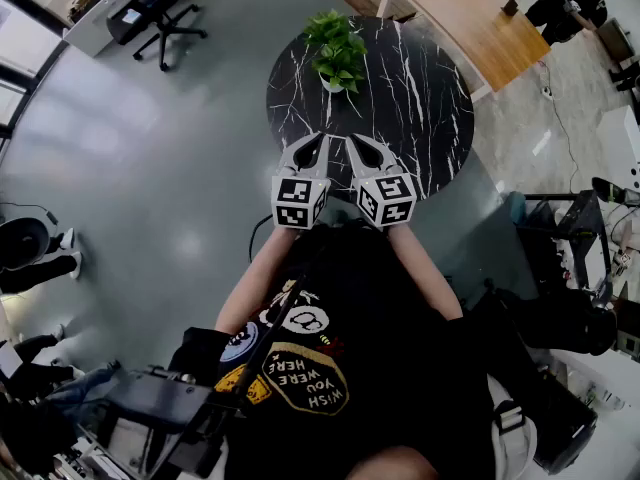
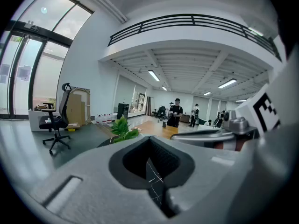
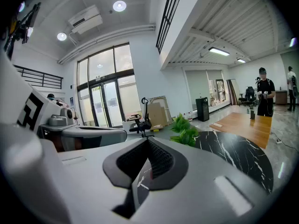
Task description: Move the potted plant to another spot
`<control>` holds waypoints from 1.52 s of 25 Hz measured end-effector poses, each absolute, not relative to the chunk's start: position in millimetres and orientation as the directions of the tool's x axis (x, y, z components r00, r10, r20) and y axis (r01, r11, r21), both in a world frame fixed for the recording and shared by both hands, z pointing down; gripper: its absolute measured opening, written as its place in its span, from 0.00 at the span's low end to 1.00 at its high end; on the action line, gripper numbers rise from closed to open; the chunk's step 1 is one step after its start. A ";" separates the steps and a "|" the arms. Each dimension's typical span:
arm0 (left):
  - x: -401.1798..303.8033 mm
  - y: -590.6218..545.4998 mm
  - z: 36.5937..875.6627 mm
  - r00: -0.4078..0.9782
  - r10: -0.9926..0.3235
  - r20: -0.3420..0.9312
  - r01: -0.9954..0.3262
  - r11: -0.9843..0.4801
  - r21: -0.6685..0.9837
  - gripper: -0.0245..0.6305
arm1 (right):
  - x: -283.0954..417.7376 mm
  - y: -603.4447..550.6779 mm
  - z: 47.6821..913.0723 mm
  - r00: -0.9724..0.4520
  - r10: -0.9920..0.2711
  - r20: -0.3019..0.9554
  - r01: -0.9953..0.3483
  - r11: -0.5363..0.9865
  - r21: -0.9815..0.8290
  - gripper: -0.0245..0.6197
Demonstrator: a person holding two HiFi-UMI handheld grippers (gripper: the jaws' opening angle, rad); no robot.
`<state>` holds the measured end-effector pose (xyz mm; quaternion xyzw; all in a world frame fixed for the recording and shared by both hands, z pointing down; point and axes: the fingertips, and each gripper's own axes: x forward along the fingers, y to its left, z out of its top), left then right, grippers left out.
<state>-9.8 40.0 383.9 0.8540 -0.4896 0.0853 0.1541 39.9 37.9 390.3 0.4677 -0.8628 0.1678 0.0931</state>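
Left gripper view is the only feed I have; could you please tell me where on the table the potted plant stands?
Observer: In the head view the potted plant stands on the far left part of the round black table.
Operator: Thank you. Where are the two claws relative to it?
Observer: The left claw and the right claw sit side by side over the near part of the table, apart from the plant.
Operator: Is the right claw holding anything?
Observer: No. The right gripper view shows it shut with nothing in it.
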 end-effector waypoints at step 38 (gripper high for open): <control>-19.3 -15.7 477.0 0.543 -0.732 0.413 -0.839 -0.491 0.234 0.04 | 25.4 -11.3 480.8 -0.527 -0.725 0.443 -0.848 0.479 -0.226 0.04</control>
